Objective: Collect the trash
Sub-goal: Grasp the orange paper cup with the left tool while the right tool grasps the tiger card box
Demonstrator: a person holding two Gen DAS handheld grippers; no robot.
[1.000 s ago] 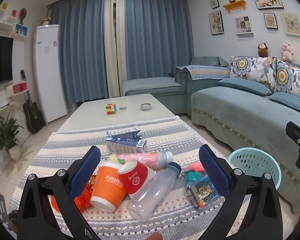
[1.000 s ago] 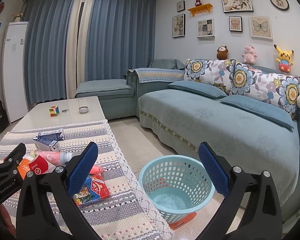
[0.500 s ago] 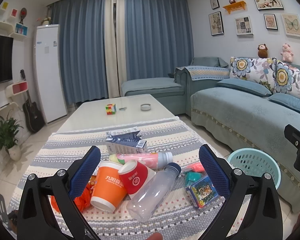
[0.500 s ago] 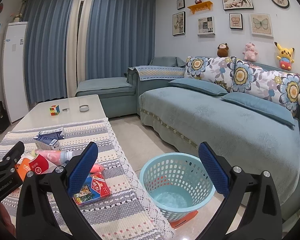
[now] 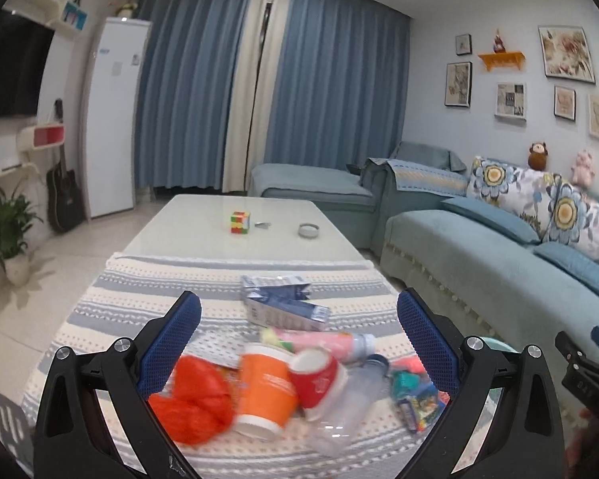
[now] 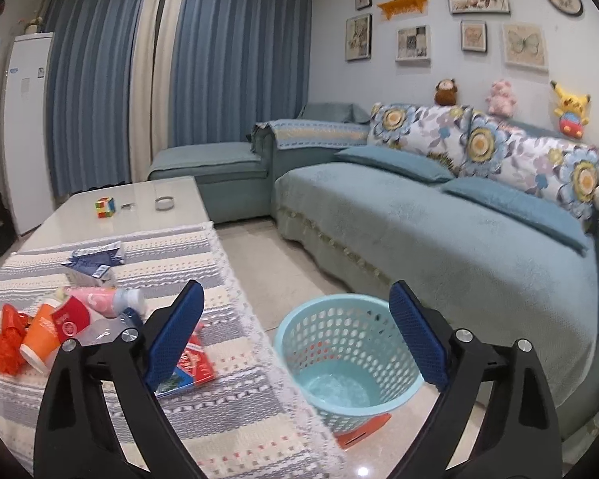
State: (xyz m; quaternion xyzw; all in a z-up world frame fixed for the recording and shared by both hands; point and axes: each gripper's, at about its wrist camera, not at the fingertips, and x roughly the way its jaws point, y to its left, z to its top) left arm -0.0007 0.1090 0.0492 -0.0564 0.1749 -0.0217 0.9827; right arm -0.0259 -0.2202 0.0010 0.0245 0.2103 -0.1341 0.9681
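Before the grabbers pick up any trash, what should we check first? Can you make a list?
1. Left gripper jaws wide open, nothing in them: ok.
2. Right gripper jaws open and empty: ok.
3. Trash within view of the left gripper: orange cup, red cup and clear bottle lie ahead of it: ok.
4. Basket upright on the floor beside the table, with room inside: ok.
5. Sharp view of the pile: left view is blurred, so exact edges are hard to judge: not ok.
6. Which piece is free to lift: cups, bottle and orange bag crowd together: cannot tell.
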